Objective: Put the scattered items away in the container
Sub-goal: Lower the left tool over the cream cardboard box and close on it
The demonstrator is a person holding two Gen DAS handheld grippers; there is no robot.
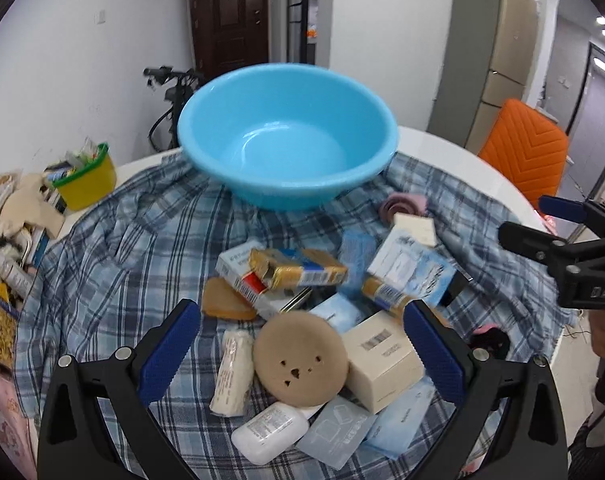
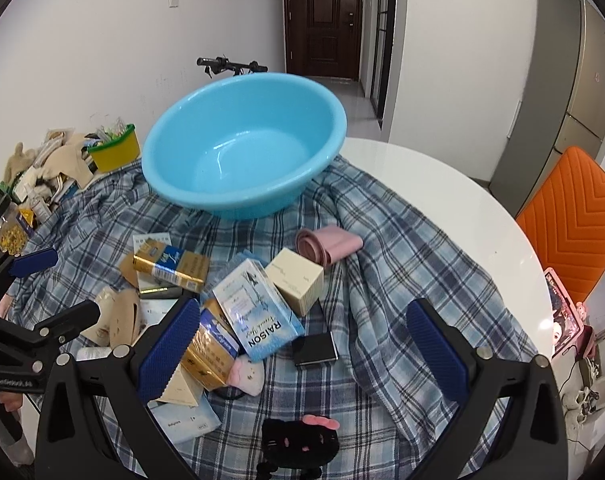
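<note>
An empty light-blue basin point(image 1: 290, 136) point(image 2: 242, 148) stands at the far side of a plaid cloth point(image 1: 114, 248) point(image 2: 402, 248). In front of it lies a heap of small items: a round tan sponge point(image 1: 300, 358), a cream box point(image 1: 382, 358), a gold pack point(image 1: 298, 270) point(image 2: 170, 266), a white case point(image 1: 270, 432), a light-blue RAISON pack point(image 2: 258, 316), a cream cube box point(image 2: 296, 282), a pink roll point(image 2: 328, 244), a black cat toy point(image 2: 300, 442). My left gripper point(image 1: 302, 356) hangs open above the sponge. My right gripper point(image 2: 302, 356) is open above the cloth, holding nothing.
A yellow tub with a green rim point(image 1: 88, 178) point(image 2: 114, 150) and a clutter of packets point(image 1: 10, 240) sit at the left. The white round table point(image 2: 442, 184) shows bare at the right. An orange chair point(image 2: 574, 224) stands beyond its edge. A black phone-like slab point(image 2: 314, 348) lies on the cloth.
</note>
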